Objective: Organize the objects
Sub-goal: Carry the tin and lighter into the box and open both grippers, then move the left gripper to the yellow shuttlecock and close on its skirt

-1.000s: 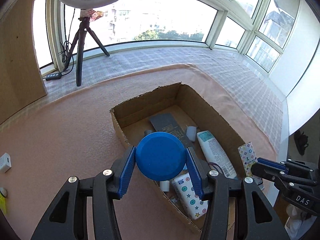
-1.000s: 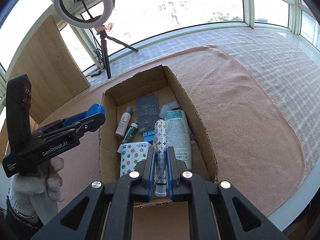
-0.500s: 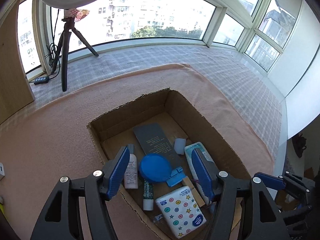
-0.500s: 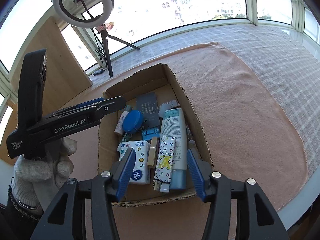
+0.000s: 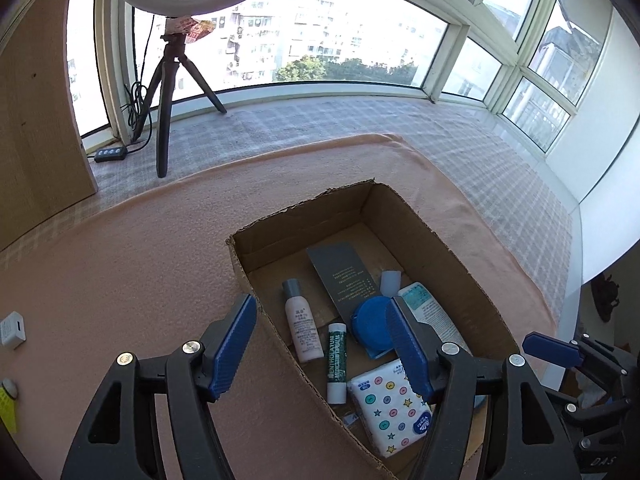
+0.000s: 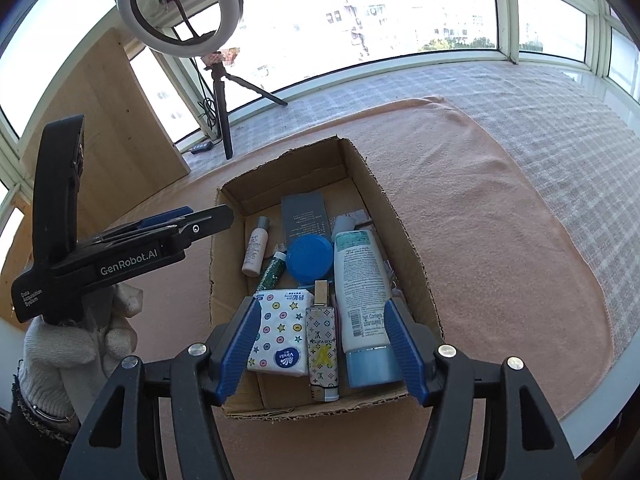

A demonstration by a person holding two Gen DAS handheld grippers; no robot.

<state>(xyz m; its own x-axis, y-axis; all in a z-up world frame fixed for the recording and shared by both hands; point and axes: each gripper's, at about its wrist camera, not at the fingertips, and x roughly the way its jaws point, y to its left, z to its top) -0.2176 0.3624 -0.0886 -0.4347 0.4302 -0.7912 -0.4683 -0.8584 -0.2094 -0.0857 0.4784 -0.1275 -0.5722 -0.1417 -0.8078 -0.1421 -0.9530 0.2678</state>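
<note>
Lying lengthwise in the cardboard box (image 6: pixel 412 248), cap nearest, white tube (image 6: pixel 360 280); both grippers' fingers (image 6: pixel 240 344) spread, empty.

A brown cardboard box (image 6: pixel 404 236) sits on a peach-pink cloth (image 6: pixel 500 216), with grey-and-white checked fabric (image 6: pixel 560 120) behind. Inside lie a blue round lid (image 6: pixel 310 258), a white tissue pack (image 6: pixel 280 332) dotted with coloured buttons and stars, a white tube (image 6: pixel 360 280) with a pale blue cap, and a dark grey card (image 6: pixel 305 216).
</note>
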